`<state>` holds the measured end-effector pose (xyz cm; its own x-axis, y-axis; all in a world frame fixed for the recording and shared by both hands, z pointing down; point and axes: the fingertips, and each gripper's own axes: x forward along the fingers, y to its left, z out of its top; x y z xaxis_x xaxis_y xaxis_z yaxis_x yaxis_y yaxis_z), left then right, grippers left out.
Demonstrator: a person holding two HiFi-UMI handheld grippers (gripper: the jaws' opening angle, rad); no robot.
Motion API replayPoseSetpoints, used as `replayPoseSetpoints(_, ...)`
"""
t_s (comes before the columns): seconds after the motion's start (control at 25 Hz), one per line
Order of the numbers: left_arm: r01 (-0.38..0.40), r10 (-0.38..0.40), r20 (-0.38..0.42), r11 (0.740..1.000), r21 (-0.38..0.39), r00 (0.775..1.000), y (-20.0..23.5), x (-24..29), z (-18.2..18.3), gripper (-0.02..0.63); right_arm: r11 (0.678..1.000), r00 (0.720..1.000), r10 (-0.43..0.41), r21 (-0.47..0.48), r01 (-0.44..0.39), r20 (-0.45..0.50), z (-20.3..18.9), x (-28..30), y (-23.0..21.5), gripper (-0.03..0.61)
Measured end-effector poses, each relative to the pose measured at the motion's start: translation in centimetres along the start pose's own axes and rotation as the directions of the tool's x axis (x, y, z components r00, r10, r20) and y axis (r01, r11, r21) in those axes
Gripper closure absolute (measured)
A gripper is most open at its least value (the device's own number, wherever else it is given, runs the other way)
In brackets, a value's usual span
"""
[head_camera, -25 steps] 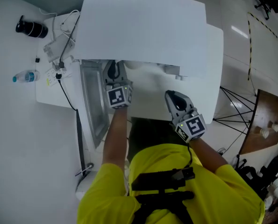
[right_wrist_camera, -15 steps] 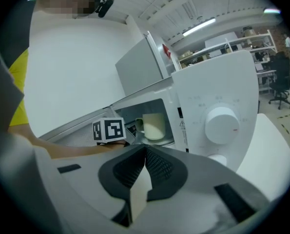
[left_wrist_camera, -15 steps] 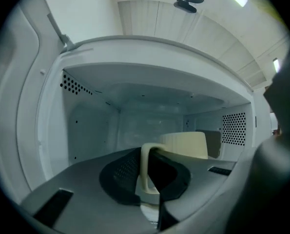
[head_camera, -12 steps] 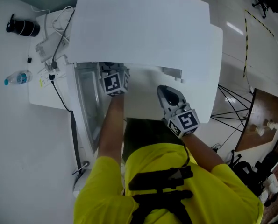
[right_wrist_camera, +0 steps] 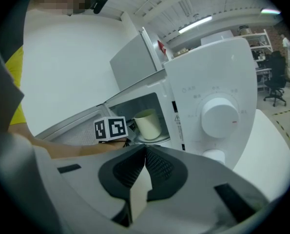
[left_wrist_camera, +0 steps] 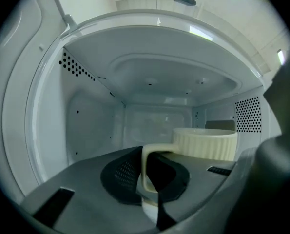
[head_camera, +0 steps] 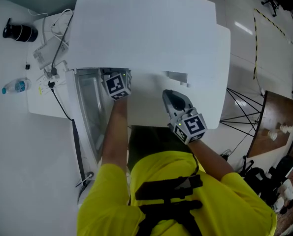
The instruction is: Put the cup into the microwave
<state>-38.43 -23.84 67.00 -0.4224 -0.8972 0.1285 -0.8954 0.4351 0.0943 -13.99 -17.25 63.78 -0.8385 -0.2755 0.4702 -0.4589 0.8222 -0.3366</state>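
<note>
Now you're holding the cup (left_wrist_camera: 205, 143) upright inside the microwave (left_wrist_camera: 149, 72), left fingers (left_wrist_camera: 120, 174) pinching its handle (left_wrist_camera: 147, 167), which is pointing back out the door; right fingers (right_wrist_camera: 123, 172) are pressing together, empty.

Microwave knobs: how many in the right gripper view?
2. The upper knob sits mid-panel on the microwave. The lower knob is directly below it, partly hidden behind the right claw. Any knob further down would be hidden.

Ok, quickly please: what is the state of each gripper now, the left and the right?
The left gripper: closed on the handle of the cup, inside the microwave.
The right gripper: closed, holding nothing.
</note>
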Motion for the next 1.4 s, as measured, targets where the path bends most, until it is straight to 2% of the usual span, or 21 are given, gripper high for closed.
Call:
replayPoseSetpoints(0.28,-0.007,0.007,-0.012,1.0,-0.018,1.0,0.4,-1.4,-0.6,0.609,1.0,1.0,-0.006,-0.002,0.006,-0.015,-0.6,-0.3,0.1,0.571)
replayPoseSetpoints(0.52,-0.008,0.006,-0.061,1.0,-0.03,0.998,0.1,-4.4,-1.3,0.591,1.0,1.0,0.003,-0.002,-0.003,-0.011,-0.7,-1.1,0.9,0.571)
replayPoseSetpoints(0.76,0.031,-0.038,-0.137,0.998,-0.049,0.99,-2.0,-9.3,-1.9,0.528,1.0,1.0,0.021,-0.016,-0.02,0.02,0.8,-3.2,1.5,0.571)
replayPoseSetpoints(0.88,0.059,-0.067,-0.16,0.997,-0.056,0.985,-2.7,-9.0,-2.1,0.549,0.999,0.999,0.026,-0.031,-0.025,0.033,1.6,-4.3,1.5,0.571)
replayPoseSetpoints(0.96,0.048,-0.06,-0.166,0.996,-0.076,0.984,-2.4,-8.4,-1.6,0.52,0.999,0.999,0.022,-0.034,-0.021,0.042,1.8,-4.8,1.3,0.571)
replayPoseSetpoints(1.16,-0.018,-0.001,-0.2,0.996,-0.09,0.98,-2.3,-11.6,-1.5,0.518,0.999,0.997,0.017,-0.029,-0.015,0.077,2.9,-7.0,1.4,0.571)
replayPoseSetpoints(1.24,-0.021,0.0,-0.214,0.995,-0.096,0.977,-2.9,-14.3,-0.8,0.518,0.999,0.994,0.029,-0.039,-0.025,0.107,4.2,-8.4,1.9,0.571)
replayPoseSetpoints(1.4,0.071,-0.081,-0.222,0.996,-0.052,0.972,-6.6,-20.6,3.9,0.52,0.998,0.983,0.039,-0.059,-0.029,0.181,7.3,-12.2,2.5,0.571)
